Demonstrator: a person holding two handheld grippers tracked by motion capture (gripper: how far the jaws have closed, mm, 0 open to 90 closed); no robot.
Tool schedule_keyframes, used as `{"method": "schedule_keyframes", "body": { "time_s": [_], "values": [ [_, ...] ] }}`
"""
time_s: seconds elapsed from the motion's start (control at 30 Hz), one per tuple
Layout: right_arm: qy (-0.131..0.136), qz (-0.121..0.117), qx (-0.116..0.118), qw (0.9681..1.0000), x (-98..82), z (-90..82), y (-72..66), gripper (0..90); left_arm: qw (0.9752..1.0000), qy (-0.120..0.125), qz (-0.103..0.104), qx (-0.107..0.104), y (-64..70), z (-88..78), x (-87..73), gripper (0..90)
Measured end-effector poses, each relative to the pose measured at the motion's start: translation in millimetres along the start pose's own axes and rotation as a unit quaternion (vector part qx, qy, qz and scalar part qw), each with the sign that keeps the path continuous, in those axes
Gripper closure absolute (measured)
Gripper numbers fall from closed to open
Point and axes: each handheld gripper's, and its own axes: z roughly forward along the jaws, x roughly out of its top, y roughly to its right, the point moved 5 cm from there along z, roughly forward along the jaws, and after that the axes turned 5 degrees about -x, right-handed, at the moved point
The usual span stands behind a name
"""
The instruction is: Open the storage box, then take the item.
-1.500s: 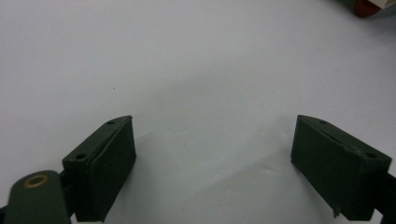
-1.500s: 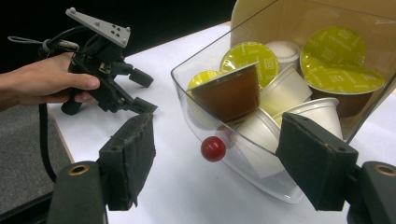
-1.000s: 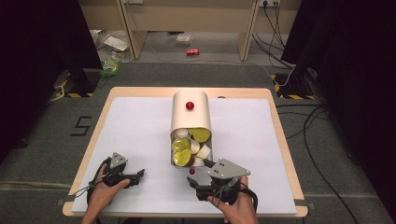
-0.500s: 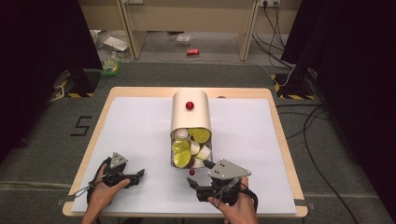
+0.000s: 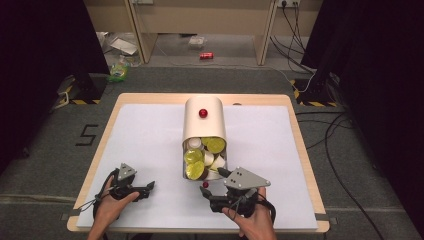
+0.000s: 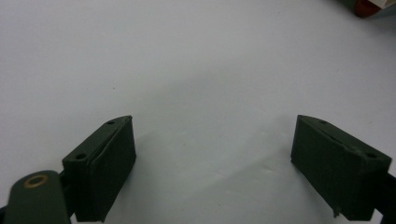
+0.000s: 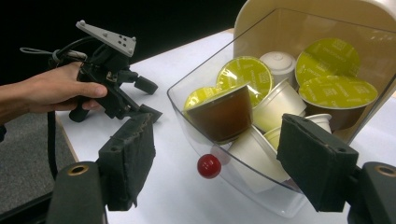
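Your right gripper [image 7: 219, 172] stands with jaws apart, nothing between them, just short of the drawer's red knob [image 7: 208, 166]. That clear capsule drawer [image 5: 204, 161] runs lengthwise away from you into the cream dispenser [image 5: 203, 120]. Your left gripper [image 5: 146, 189], also apart, rests well left of the drawer.

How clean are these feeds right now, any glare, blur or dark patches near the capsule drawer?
High view: table evenly lit, dark either side, slightly soft. Right gripper view: the clear drawer shows mild reflections, capsules and red knob sharp, near jaws soft, background black. Left gripper view: plain white surface, soft shadow between the open jaws, no glare.
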Motion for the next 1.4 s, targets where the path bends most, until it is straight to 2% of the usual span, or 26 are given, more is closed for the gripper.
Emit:
{"method": "schedule_keyframes", "body": {
  "time_s": [1.0, 1.4],
  "values": [
    [-0.001, 0.008, -0.013, 0.9999, 13.8, 25.7, 6.6, 27.9, 1.0000, 0.000, 0.000, 0.000, 0.0, 0.1, 0.0, 12.8],
    [-0.012, -0.002, -0.012, 0.9999, 14.6, 36.2, 5.5, 30.5, 1.0000, 0.000, 0.000, 0.000, -0.1, 0.0, -0.1, 12.8]
  ]
}}
